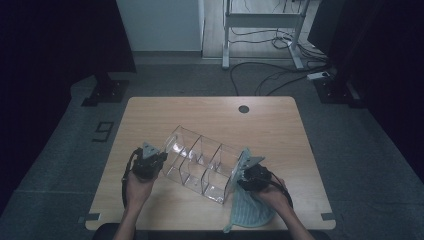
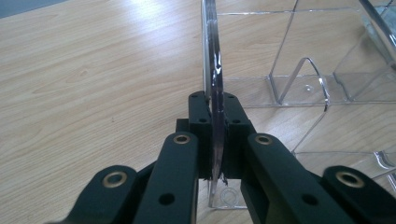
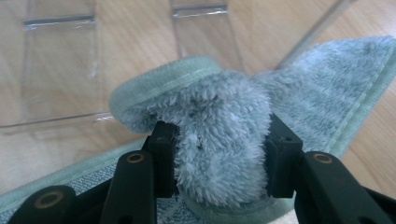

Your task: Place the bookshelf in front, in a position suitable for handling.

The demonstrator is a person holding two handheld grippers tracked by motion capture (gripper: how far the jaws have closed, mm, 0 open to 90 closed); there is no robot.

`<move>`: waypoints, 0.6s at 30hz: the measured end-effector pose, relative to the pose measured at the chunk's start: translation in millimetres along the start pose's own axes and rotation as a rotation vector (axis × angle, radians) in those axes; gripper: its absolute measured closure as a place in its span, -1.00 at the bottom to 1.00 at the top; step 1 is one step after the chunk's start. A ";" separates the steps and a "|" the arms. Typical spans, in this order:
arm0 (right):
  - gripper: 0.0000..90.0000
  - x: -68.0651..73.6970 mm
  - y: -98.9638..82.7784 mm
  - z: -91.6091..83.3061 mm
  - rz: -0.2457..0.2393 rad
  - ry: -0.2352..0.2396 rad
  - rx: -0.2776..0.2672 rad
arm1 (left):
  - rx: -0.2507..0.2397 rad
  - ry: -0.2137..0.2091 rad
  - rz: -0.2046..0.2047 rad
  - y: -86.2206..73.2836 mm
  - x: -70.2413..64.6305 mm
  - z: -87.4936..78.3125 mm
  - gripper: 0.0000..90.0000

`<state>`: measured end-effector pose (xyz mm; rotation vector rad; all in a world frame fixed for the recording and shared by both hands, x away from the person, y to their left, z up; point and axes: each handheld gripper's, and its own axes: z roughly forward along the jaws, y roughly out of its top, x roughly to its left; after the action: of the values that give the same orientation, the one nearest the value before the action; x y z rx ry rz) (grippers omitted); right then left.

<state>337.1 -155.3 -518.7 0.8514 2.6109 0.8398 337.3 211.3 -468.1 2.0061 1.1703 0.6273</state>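
A wooden table (image 1: 165,112) stands on grey floor (image 1: 60,165) (cables behind). The left gripper (image 2: 215,140) pinches the clear organizer (image 1: 200,162); the right gripper (image 3: 223,154) squeezes a green cloth (image 3: 224,126).

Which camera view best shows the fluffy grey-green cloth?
The right gripper view: the fluffy grey-green cloth is bunched large between the right gripper. The high view shows it small, near the table edge. The left gripper view adds nothing clear.
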 end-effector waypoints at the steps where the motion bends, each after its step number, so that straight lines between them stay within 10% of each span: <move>1: 0.22 1.9 -0.1 -0.5 -0.007 0.005 0.001 | 0.001 -0.001 -0.004 0.1 0.2 0.0 0.92; 18: 0.20 36.1 -1.5 -9.6 -0.059 0.089 0.018 | 0.000 -0.007 -0.018 0.1 0.5 0.2 0.92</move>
<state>303.9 -138.6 -514.5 0.7545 2.7094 0.8585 337.7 211.7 -468.1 1.9939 1.1834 0.6105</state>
